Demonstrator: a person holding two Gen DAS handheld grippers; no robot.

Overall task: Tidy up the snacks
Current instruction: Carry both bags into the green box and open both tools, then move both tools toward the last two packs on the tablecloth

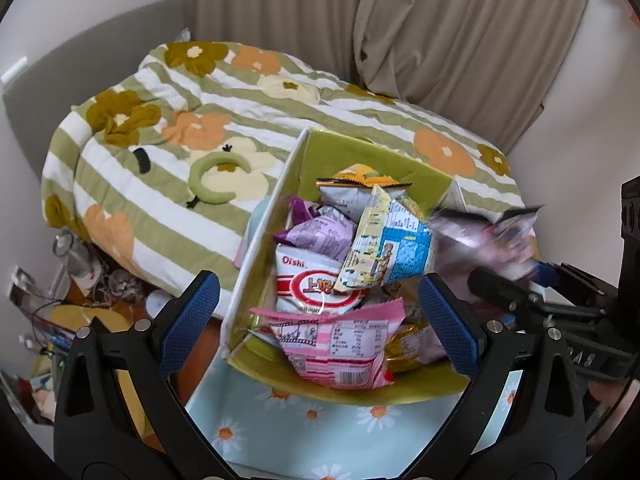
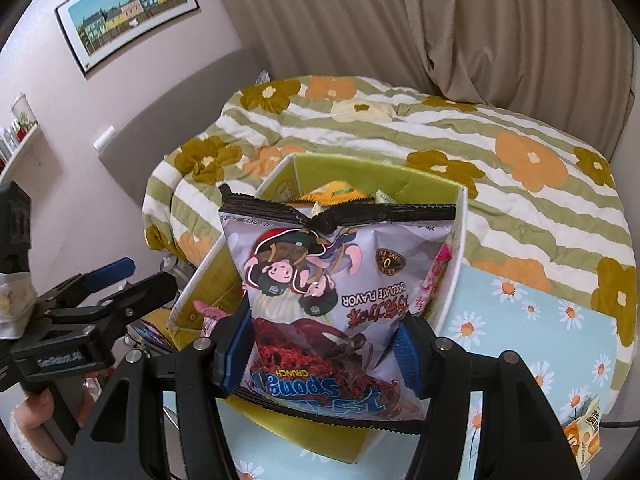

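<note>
Field notes, snack sorting. My right hand-held gripper [image 2: 322, 354] has the purple Sponge Crunch bag [image 2: 340, 280] between its blue pads, gripped low on the bag's sides, with the bag's black crimped end pointing away from me. The bag hangs over the green-lined cardboard box [image 1: 372, 160], above the snacks already inside. From the pictures the pads look to be touching the bag, though I can't rule out that the hold is slackening.

My left hand-held gripper [image 1: 320, 320] is spread wide with nothing between its pads. It hovers at the near edge of the box, looking down into it.

Already in the box: a white Oishi pack [image 1: 316, 284], a pink packet [image 1: 340, 344] at the near wall, a blue-and-yellow packet [image 1: 392, 248] leaning across the pile, a purple bag [image 1: 320, 232], and an orange-topped pouch [image 1: 360, 184] at the far end. Something gold shows low on the right, too hidden to name.

The box sits on a daisy-print cloth [image 2: 520, 320] beside the striped flowered quilt [image 1: 180, 120].

Progress, as I judge it: most snacks are in, and the box is close to full. Left to do: release the purple bag into the box. One orange packet [image 2: 584, 436] lies outside, on the cloth at the right edge, likely next.
</note>
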